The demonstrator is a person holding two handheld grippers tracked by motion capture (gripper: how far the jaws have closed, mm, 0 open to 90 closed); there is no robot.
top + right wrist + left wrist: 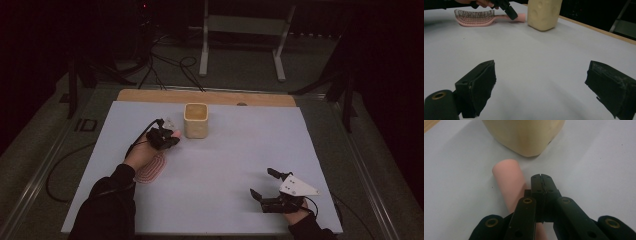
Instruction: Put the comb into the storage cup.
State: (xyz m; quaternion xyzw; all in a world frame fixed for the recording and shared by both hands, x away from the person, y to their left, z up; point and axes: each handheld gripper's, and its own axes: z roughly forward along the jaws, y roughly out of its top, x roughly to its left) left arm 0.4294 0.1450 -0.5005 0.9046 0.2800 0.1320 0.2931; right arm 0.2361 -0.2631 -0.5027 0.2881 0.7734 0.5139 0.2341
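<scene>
High view first: big pale worktop (240, 150), wooden strip along its far edge. Next down in size, cream square pot (196, 120), far side, a bit left of centre. Then the pink hairbrush (151, 169), lying flat just beside that pot, bristle head toward the person, handle end pointing at the pot, so long axis running near-left to far-right.

Left tongs (169, 138) right over the handle end, pressed together, pinching nothing. Same story up close from the left gripper view: closed tips (541, 178) aimed at the pot, pink handle (507, 180) just to their left, roughly parallel to the jaws and slipping under them lower down. Beside, not between, and honestly can't tell if touching.

Right tongs (261, 182) way off at the near right corner, spread wide, empty, bare sheet between them (544, 82), brush (477, 18) and pot well apart from them.

So clearly the left hand's job. Probably needs opening up and a small nudge toward the handle side to straddle it crosswise.
</scene>
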